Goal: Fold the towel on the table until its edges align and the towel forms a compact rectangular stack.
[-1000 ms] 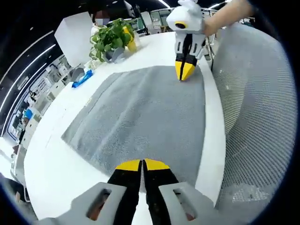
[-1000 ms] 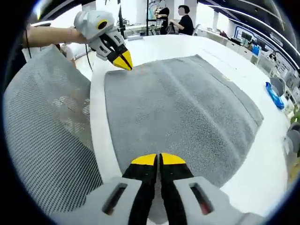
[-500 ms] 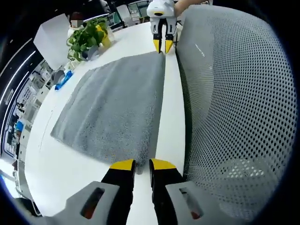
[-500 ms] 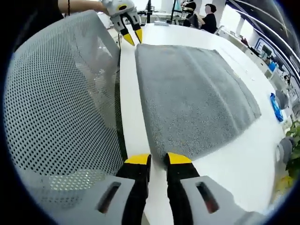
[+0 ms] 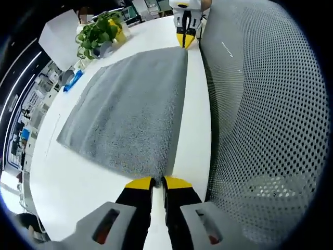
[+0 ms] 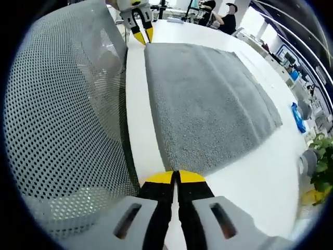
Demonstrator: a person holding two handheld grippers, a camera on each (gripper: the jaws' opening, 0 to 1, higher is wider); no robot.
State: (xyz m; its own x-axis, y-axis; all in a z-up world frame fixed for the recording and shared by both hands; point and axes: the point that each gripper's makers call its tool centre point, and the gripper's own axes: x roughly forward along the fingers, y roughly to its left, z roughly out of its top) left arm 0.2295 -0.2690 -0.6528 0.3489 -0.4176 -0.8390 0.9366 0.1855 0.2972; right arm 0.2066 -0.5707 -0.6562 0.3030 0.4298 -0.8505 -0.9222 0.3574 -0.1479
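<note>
A grey towel point(image 5: 130, 109) lies flat on the white table point(image 5: 83, 177), one long edge running along the table's side by the chair. My left gripper point(image 5: 157, 182) is shut on the towel's near corner, with the cloth pinched between its yellow tips. My right gripper point(image 6: 176, 177) is shut on the other corner of that same edge of the towel point(image 6: 203, 99). Each gripper shows small at the far end of the other's view: the right gripper point(image 5: 184, 40) and the left gripper point(image 6: 143, 36), both at the towel's corners.
A grey mesh chair back point(image 5: 260, 104) point(image 6: 67, 104) stands close against the table edge beside both grippers. A potted plant point(image 5: 96, 34), a blue object point(image 5: 73, 82) and a white box point(image 5: 60, 39) sit at the far side. People sit in the background point(image 6: 229, 21).
Both grippers have gone from open to shut on the towel's corners along the chair-side edge. A second ago both hovered shut over the towel.
</note>
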